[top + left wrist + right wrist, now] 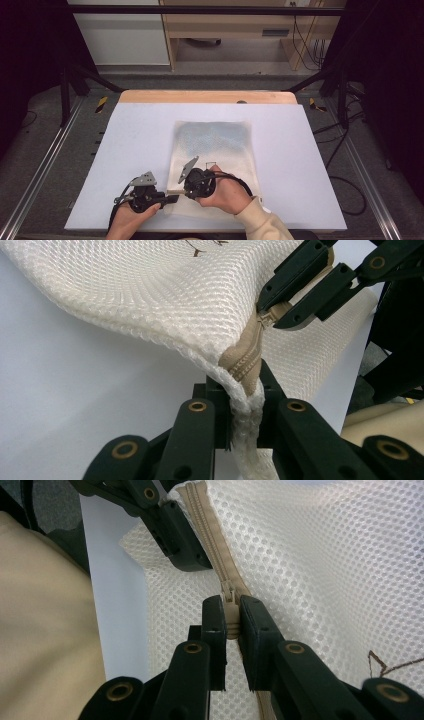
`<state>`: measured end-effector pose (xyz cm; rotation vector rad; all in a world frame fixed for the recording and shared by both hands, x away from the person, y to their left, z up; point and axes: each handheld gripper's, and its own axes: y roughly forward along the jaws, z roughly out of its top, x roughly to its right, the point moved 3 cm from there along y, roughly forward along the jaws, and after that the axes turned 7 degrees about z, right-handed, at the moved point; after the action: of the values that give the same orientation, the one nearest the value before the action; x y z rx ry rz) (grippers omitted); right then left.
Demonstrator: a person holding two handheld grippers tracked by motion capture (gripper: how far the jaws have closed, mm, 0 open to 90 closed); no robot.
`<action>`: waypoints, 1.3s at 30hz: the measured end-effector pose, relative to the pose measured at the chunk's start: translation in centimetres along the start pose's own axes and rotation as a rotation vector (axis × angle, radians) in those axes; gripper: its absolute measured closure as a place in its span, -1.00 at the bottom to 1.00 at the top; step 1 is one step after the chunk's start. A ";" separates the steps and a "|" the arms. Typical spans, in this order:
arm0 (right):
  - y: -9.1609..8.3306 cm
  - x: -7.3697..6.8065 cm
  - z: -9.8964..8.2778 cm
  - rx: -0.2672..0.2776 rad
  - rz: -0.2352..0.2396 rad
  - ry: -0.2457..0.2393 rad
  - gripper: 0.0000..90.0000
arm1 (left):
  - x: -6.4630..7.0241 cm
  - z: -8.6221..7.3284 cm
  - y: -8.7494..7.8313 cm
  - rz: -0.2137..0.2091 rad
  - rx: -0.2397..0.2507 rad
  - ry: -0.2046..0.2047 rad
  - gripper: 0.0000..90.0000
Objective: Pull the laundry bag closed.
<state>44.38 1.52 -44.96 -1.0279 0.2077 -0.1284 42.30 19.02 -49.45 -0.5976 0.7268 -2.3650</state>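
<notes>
Between the right gripper's [231,622] pressed jaws, a beige zipper pull [230,611], its lower end hidden. Left gripper [245,407] pinching the white mesh bag's [215,145] zipper-end corner, lifted off the white table [140,130]. Bag's near edge masked by hands.

A white table top [310,165] is sitting in the middle of the room, with a pale wooden edge [207,96] showing along its far side. Beyond the table, a light wooden desk [235,30] is standing against the back, with a white cabinet [120,35] just left of it and cables [307,45] hanging at its right. Grey floor [50,165] is spreading around the table, with metal rails [37,172] running along both sides and black frame bars [200,10] crossing above.
</notes>
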 end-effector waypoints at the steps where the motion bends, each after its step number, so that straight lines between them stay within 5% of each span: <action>1: -0.1 0.0 -0.1 -0.001 -0.002 -0.001 0.82 | 0.0 0.0 0.0 -0.001 0.000 -0.001 0.82; 39: -2.2 0.2 -4.0 0.039 -0.031 0.076 0.82 | 0.4 -0.1 0.2 -0.018 -0.009 0.011 0.82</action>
<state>43.64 -3.01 -45.10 -0.9884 0.2574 -0.1991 42.07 18.64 -49.54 -0.5975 0.7400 -2.3843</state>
